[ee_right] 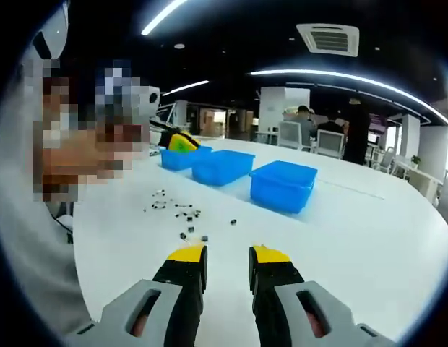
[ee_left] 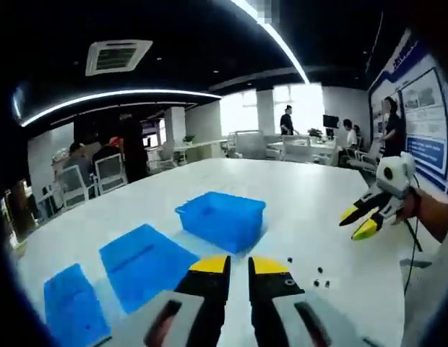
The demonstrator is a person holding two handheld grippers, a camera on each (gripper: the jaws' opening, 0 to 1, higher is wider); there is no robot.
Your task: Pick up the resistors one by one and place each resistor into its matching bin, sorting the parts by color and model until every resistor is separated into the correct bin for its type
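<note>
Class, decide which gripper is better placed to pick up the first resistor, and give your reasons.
Probably the right gripper: its open fingers sit just short of the scattered resistors. The left gripper hangs open beside the blue bins, resistors off to its side.

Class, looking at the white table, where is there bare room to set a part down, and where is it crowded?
Bare: the table right of the nearest blue bin, and beyond the bins. Crowded: the resistors scattered ahead of the right hand-held gripper, and the row of bins.
</note>
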